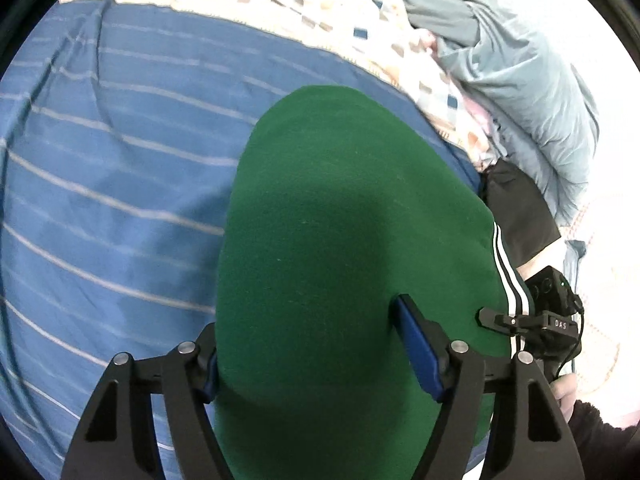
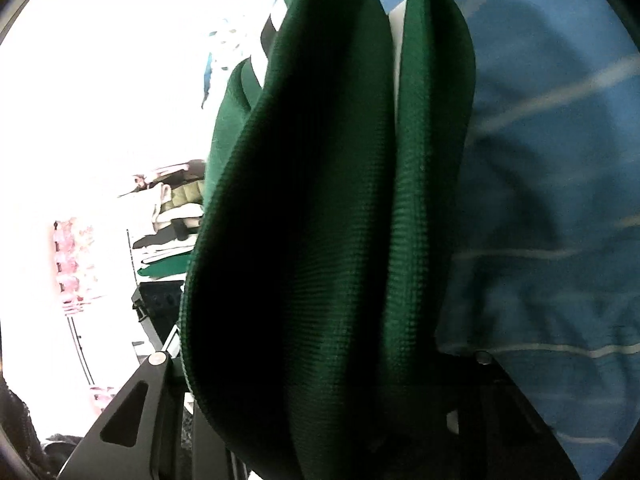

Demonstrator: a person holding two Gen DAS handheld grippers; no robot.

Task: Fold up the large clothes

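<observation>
The green garment (image 1: 344,248) is folded into a thick oblong bundle and lies on the blue striped sheet (image 1: 112,152), w/ its long axis running straight away from the left gripper (image 1: 316,352) toward the patterned quilt (image 1: 304,4) at the far side. Left gripper's jaws straddle the near end of the bundle: one blue pad (image 1: 418,350) shows lying on the cloth at right, the other is mostly tucked behind the left edge, so the fabric is betw. them, but whether they actually squeeze it I can't tell. The right gripper (image 1: 504,320) comes in from the side w/ the white-striped trim (image 1: 514,280), roughly crosswise to the left one. In the right wrist view the garment (image 2: 320,220) fills the gap betw. the jaws as two fat folds; its fingertips are buried under cloth, so it seems to be pinching the folded edge, tho the pads aren't visible. Both hands sit at the same near end, left one on the long axis, right one at the corner. My guess: next move hinges on carrying that near end along the long axis toward the far end, or lifting the whole bundle, so both grips need to stay level or the folds slip apart.
</observation>
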